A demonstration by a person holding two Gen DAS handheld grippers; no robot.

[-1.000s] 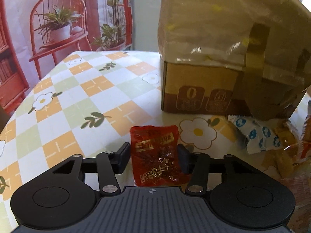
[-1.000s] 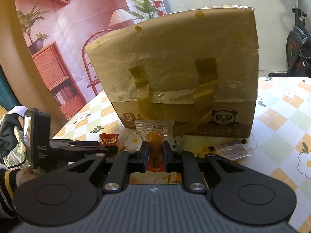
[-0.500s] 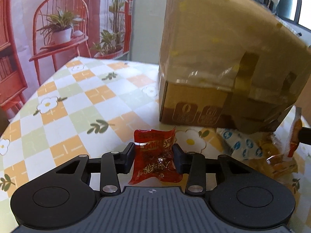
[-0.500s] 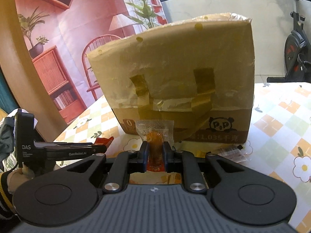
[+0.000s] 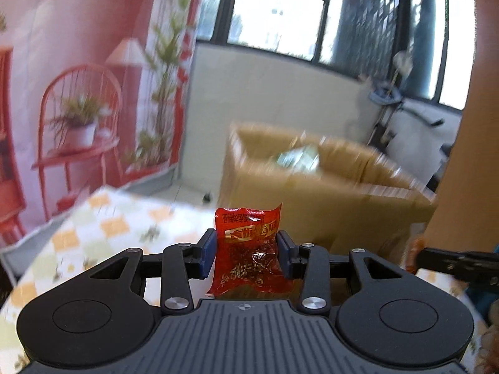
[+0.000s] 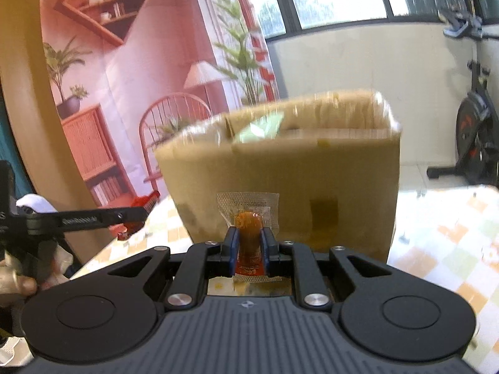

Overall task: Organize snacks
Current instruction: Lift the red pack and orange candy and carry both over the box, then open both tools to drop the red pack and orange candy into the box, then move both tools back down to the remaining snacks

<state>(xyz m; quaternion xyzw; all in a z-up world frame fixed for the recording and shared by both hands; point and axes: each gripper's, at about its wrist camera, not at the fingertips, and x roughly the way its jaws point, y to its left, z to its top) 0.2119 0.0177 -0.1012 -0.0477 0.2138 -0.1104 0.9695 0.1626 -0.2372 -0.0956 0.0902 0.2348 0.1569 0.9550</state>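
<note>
Snacks in my grip number two, one per gripper. My left gripper (image 5: 246, 257) is clamped on a red packet (image 5: 249, 252), held upright above the checked table (image 5: 103, 227). My right gripper (image 6: 249, 251) pinches a clear sachet (image 6: 249, 224) with an orange piece inside, also upright. One cardboard box (image 6: 280, 180) stands on the table just beyond both, open at the top, with something pale green (image 6: 259, 127) inside, too blurred to identify. One exercise bike (image 6: 474, 131) stands far right.

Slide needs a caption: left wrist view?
Left gripper pinches a red snack packet, raised toward the open cardboard box.
</note>
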